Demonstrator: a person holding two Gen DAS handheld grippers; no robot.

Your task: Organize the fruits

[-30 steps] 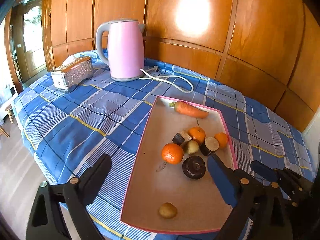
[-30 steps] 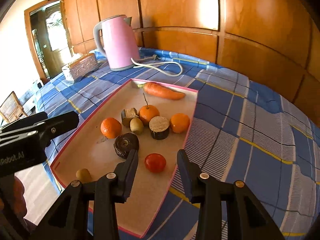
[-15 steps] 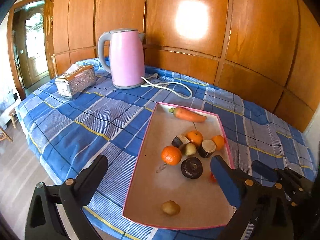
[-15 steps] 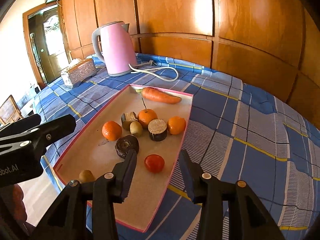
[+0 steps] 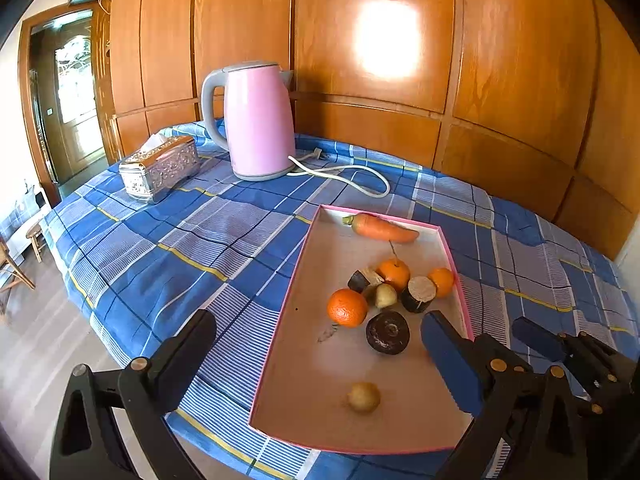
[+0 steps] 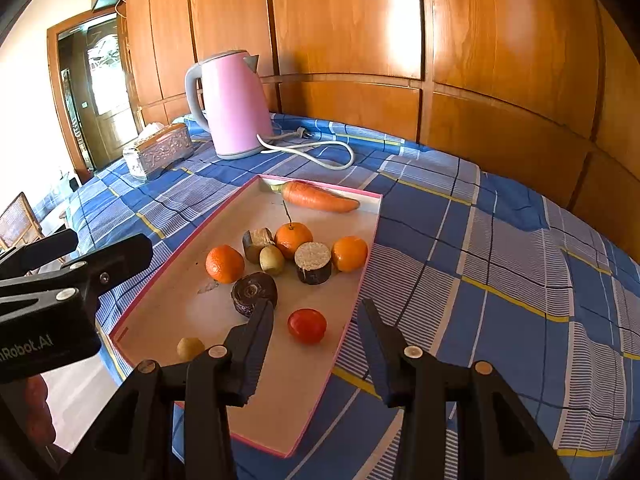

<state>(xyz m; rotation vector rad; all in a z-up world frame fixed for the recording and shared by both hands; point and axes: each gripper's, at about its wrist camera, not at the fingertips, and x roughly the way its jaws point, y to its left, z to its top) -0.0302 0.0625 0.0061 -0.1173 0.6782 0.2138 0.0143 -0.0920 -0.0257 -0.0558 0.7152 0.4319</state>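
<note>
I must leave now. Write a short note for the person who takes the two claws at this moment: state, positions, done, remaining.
Left claw: open, empty, above the tray's near left edge.
Right claw: open, empty, its jaws have just been opening; the red tomato lies free between them.
Pink-rimmed tray: carrot at the far end; three oranges, dark cut pieces and small yellowish fruits mid-tray; one small fruit near the front corner.
Done: nothing visibly sorted.
Left: grouping everything.

Counted in the tray: three oranges, one carrot, one tomato, two small yellow-green fruits, three dark cut pieces. Beyond the tray: one kettle, one tissue box.
</note>
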